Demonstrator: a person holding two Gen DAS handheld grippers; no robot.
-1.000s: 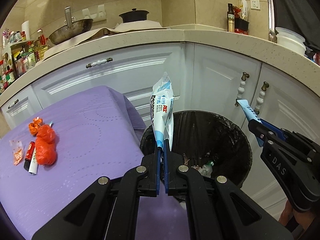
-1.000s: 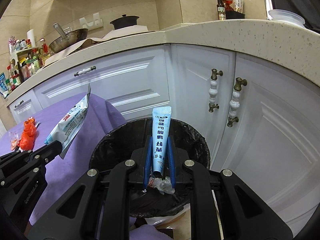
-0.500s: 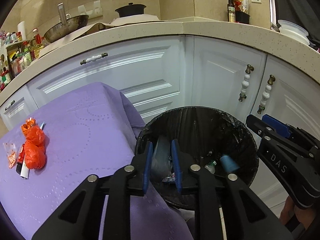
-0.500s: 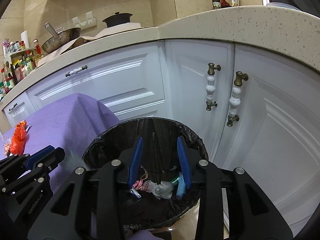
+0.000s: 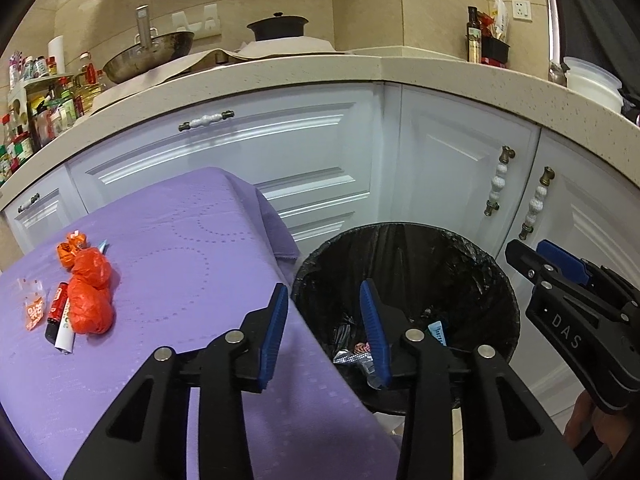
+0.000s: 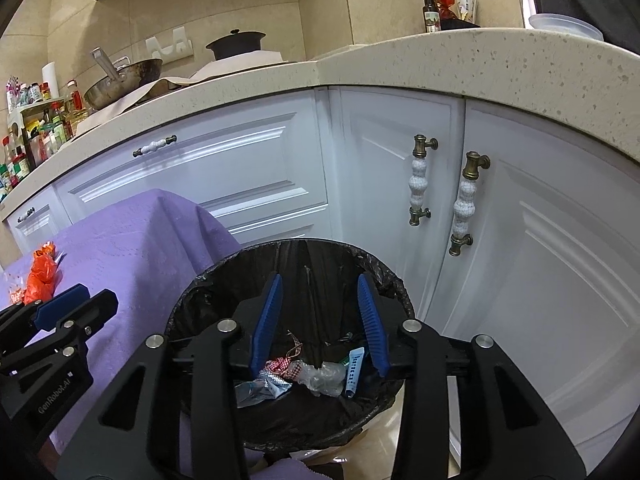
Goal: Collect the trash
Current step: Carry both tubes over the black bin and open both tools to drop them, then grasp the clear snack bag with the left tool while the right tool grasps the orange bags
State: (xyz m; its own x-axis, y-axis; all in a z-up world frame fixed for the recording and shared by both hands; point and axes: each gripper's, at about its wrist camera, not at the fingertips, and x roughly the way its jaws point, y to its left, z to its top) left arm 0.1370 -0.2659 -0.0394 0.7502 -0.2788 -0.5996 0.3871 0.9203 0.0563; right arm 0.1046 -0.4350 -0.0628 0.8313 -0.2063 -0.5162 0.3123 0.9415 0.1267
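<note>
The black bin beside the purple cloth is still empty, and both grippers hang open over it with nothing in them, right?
Not empty. The right wrist view shows wrappers and a small blue tube lying in the black bin. The rest holds: left gripper and right gripper are opening, with nothing between their jaws.

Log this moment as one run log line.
left gripper: opening, empty | right gripper: opening, empty | bin: tube inside | table: orange bags left

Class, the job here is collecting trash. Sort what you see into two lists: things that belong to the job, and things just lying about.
Belongs to the job:
- black-lined bin
- orange bags on the purple cloth
- small wrappers beside them
- blue tube in the bin
- left tongs and right tongs, both opening, nothing between them

Just lying about:
- wok
- black pot
- spice bottles
- white containers
</note>
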